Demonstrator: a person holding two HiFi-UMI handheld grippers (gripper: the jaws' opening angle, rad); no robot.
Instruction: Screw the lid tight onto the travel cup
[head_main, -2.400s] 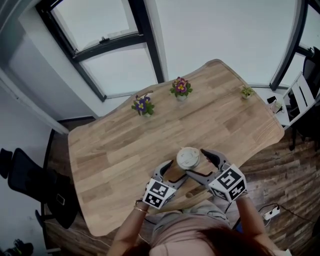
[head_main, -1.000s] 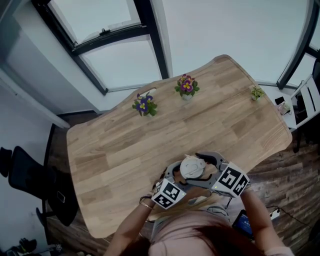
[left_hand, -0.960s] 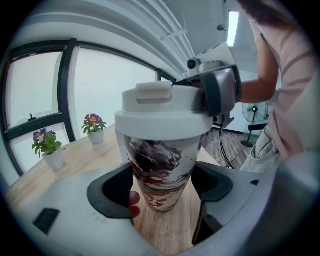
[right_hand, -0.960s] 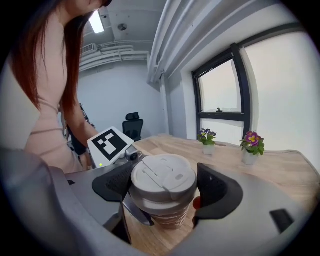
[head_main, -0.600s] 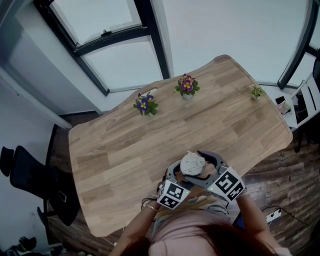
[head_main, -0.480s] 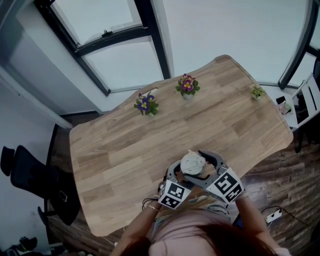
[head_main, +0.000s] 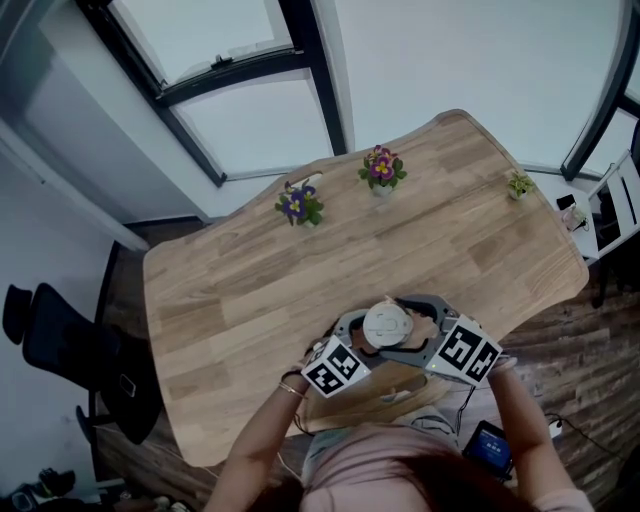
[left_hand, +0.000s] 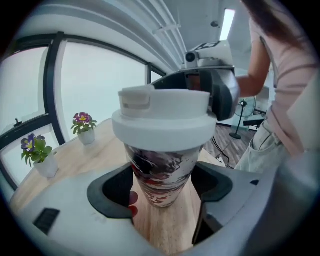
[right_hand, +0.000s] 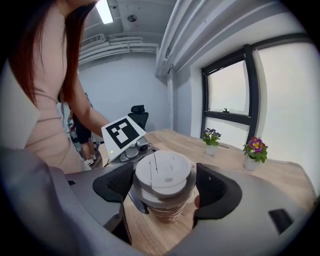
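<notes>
Wooden tabletop fills the head view, big dark-framed windows beyond it at 12 o'clock and a black office chair on the floor out at 9 o'clock. Two potted flowers sit along the far edge, a purple one at 11 o'clock and a pink one at 12, with a small green plant over at 2 o'clock.

All the action is at 6 o'clock, right by the near edge. The travel cup stands upright there, its dark and red swirled body showing below a white lid. The left gripper comes in from 7 o'clock, and its fingers are clamped on the cup's body, a dark pad pressed to each side. The right gripper comes in from 4 o'clock and rides higher, its fingers closed around the lid, one pad on either side of the rim. Lid sits level on top of the cup.
</notes>
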